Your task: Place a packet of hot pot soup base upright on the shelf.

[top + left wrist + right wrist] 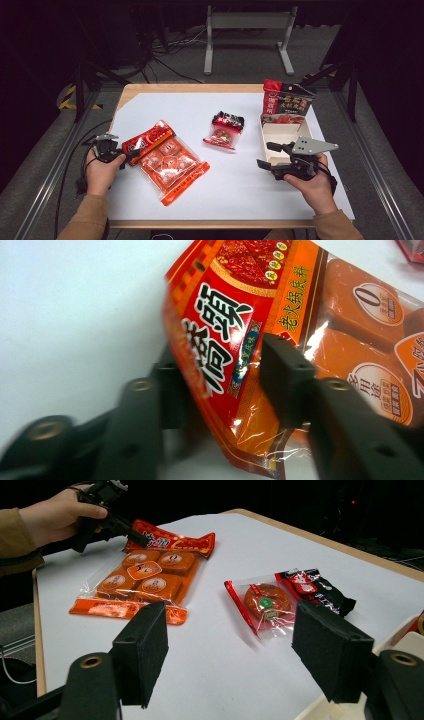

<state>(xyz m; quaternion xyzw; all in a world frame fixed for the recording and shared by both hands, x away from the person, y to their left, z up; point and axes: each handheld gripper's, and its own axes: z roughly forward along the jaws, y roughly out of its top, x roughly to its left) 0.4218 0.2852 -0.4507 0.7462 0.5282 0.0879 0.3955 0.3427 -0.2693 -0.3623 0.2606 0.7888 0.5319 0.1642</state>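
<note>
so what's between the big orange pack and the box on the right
A small red-and-black snack pack lies on the white sheet between the orange pack and the box, as the high view shows.

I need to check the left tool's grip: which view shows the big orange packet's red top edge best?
The left gripper view: the red top edge sits up close between the jaws. The high view shows it small; the right gripper view shows it far off.

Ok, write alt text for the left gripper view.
Two black jaws of the left claw straddle the red header end of an orange snack bag, lifted slightly off the white table. Wrapped orange blocks show through the bag's clear part.
</note>
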